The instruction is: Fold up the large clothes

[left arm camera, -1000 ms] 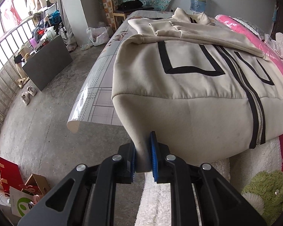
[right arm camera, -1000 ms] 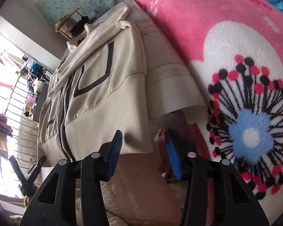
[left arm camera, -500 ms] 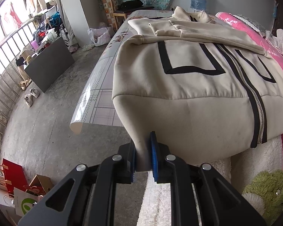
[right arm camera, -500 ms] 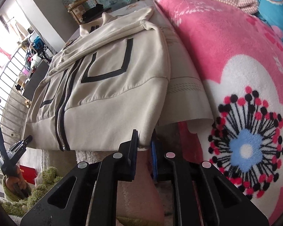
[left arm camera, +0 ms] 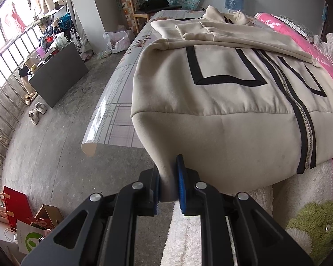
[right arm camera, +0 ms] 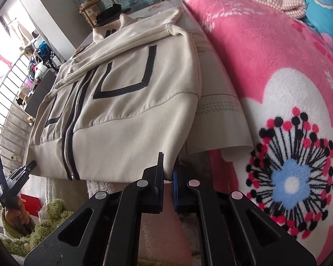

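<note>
Gripping cream jacket (left arm camera: pixel 211 102) hem corners nearest the zipper (left arm camera: pixel 299 115): left hand-held gripper (left arm camera: pixel 168 184) clenched, right hand-held gripper (right arm camera: pixel 167 177) clamped; lift both evenly, keeping hem taut.

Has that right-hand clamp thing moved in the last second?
Yes. The right gripper has shifted left, away from the pink blanket, onto the jacket hem corner, where it is now shut.

Two fisheye views, each looking forward and downward along a gripper's black fingers, close to the near hem of a cream jacket (left arm camera: pixel 222 93) on a bed. The left wrist view sits at the hem's left corner, facing up the bed toward a far wall. The right wrist view sits at the right corner, tilted. Both share the jacket's zipped front.
</note>
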